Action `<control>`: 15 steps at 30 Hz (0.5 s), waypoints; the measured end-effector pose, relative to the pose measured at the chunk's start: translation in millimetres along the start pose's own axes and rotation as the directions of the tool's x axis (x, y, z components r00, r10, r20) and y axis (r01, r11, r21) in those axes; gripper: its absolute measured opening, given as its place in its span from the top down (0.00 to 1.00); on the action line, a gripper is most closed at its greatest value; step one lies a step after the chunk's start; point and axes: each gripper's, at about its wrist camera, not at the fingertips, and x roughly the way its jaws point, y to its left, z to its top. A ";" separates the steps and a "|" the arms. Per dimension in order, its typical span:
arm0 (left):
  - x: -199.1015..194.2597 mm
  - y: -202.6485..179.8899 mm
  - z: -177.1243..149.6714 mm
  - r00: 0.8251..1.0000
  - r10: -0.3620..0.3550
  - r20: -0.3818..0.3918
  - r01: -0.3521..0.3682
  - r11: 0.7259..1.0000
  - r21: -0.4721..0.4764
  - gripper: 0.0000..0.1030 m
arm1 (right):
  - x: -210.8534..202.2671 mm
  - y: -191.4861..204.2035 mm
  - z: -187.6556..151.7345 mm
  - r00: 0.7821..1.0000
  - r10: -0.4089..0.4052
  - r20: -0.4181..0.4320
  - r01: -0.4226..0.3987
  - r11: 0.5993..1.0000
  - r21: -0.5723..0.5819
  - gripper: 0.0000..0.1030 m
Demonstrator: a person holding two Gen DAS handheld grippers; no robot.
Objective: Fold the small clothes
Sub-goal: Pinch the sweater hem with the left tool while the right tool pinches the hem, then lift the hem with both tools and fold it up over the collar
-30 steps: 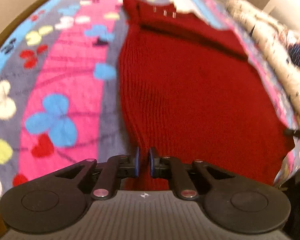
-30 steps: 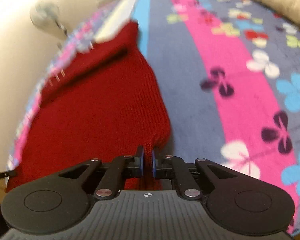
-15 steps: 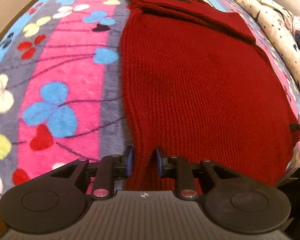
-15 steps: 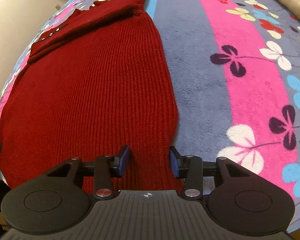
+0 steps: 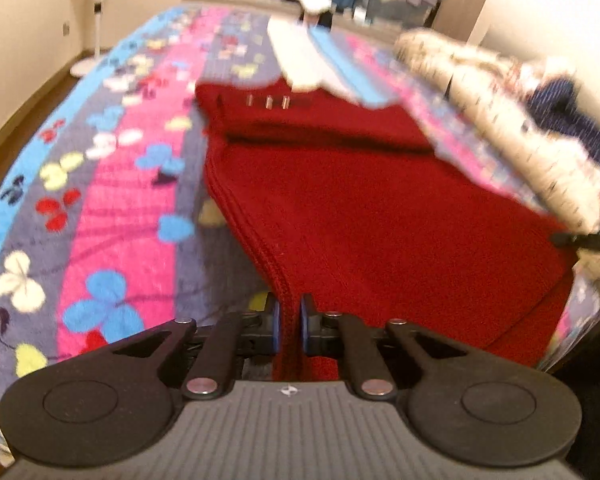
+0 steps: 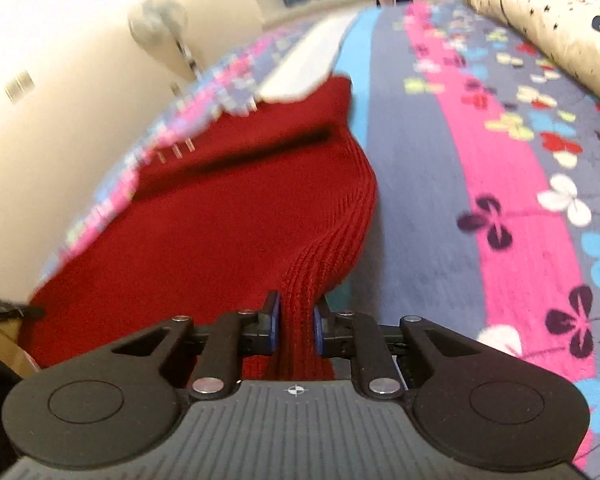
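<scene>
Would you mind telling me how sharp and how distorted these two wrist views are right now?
Left wrist: motion blur smears the red sweater and blanket; the left gripper stays crisp. Right wrist: far blanket and fan smeared, right gripper sharp. Both bow with fisheye curvature.

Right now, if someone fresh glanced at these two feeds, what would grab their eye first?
The dark red knit sweater fills the middle of both views, its near hem lifted off the bed. The left gripper pinches one bottom corner and the right gripper the other. Beneath it lies a loud pink, grey and blue flower-print blanket, and a cream star-print duvet is bunched along the far right edge.
</scene>
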 end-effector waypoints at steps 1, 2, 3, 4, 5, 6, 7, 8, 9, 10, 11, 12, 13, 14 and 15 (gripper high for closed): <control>-9.0 0.6 1.6 1.000 -0.009 0.023 0.009 1.000 -0.004 0.91 | -8.9 1.5 0.8 1.000 0.015 0.026 -0.015 1.000 0.012 0.85; -19.3 0.9 2.1 0.999 -0.017 0.046 0.017 1.000 -0.007 0.92 | -17.9 3.1 0.6 0.998 0.031 0.051 -0.033 0.999 0.025 0.86; -30.7 1.0 2.6 0.997 -0.023 0.070 0.024 1.000 -0.011 0.92 | -26.1 4.3 0.5 0.996 0.044 0.074 -0.047 0.998 0.036 0.87; -40.8 0.7 2.6 0.995 -0.028 0.091 0.030 0.999 -0.017 0.93 | -35.5 5.7 -0.6 0.994 0.053 0.098 -0.057 0.997 0.042 0.88; -51.7 2.2 1.3 0.993 -0.038 0.110 0.042 0.999 -0.028 0.93 | -44.5 6.9 -2.5 0.991 0.064 0.120 -0.070 0.997 0.043 0.89; -60.8 2.7 -0.1 0.991 -0.052 0.121 0.056 0.998 -0.034 0.93 | -55.3 9.0 -5.1 0.986 0.084 0.142 -0.090 0.995 0.039 0.90; -71.3 3.3 -1.7 0.989 -0.064 0.132 0.070 0.997 -0.037 0.93 | -66.6 11.2 -8.2 0.980 0.104 0.167 -0.111 0.993 0.031 0.90; -82.3 4.2 -3.8 0.987 -0.074 0.140 0.080 0.996 -0.040 0.93 | -77.6 12.4 -10.5 0.974 0.125 0.191 -0.131 0.991 0.020 0.90; -93.9 5.6 -5.1 0.985 -0.084 0.148 0.092 0.995 -0.047 0.93 | -88.8 14.3 -13.7 0.966 0.145 0.212 -0.150 0.989 0.010 0.91; -107.5 7.0 -7.1 0.982 -0.100 0.159 0.111 0.992 -0.057 0.93 | -100.7 15.9 -16.9 0.959 0.166 0.232 -0.172 0.985 0.006 0.93; -120.7 8.1 -8.9 0.978 -0.117 0.171 0.129 0.990 -0.060 0.93 | -113.8 16.1 -19.5 0.947 0.190 0.258 -0.198 0.980 0.004 0.93; -134.9 8.2 -10.8 0.974 -0.130 0.183 0.143 0.988 -0.056 0.93 | -126.8 15.9 -21.8 0.933 0.219 0.286 -0.228 0.974 0.000 0.94; -148.8 7.0 -11.9 0.971 -0.139 0.195 0.151 0.987 -0.047 0.93 | -139.0 15.4 -23.6 0.919 0.242 0.312 -0.252 0.968 -0.008 0.94; -158.5 6.1 -11.5 0.968 -0.143 0.205 0.153 0.987 -0.038 0.93 | -148.4 15.6 -24.9 0.908 0.260 0.329 -0.269 0.963 -0.017 0.94; -163.8 6.8 -10.2 0.968 -0.141 0.207 0.152 0.988 -0.040 0.93 | -154.8 15.2 -24.6 0.900 0.265 0.345 -0.276 0.961 -0.019 0.94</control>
